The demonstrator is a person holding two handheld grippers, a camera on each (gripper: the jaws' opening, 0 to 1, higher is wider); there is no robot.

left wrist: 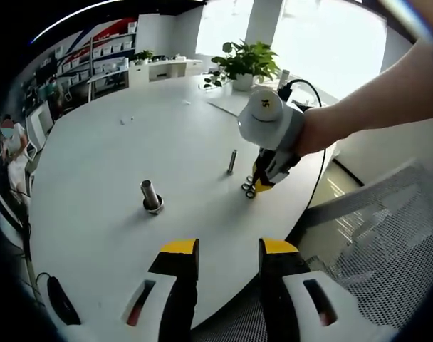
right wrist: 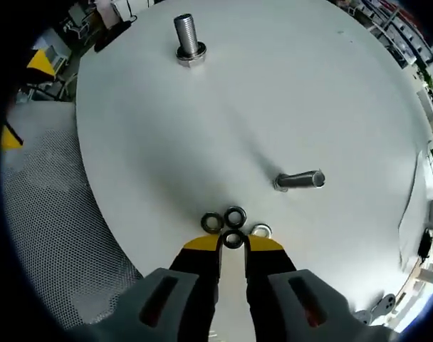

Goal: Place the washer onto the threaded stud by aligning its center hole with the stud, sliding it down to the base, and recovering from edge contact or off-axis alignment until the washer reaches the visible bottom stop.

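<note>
Jaws of the left gripper [left wrist: 229, 249] stand apart over the table [left wrist: 102, 142], holding nothing; the upright stud [left wrist: 150, 194] rises ahead, slightly left. Right gripper [right wrist: 233, 246] jaws are narrowed around one washer [right wrist: 233, 239] between the tips. Pinch it squarely, lift flat. Four washers, two studs.

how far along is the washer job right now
Early stage. Done: nothing is on the upright stud yet. In hand: the right tool is down at the cluster of washers on the table, jaws closing around the nearest one; whether it is gripped is unclear. The left tool waits open. Left: lift a washer, carry it over, thread it down to the base.
</note>
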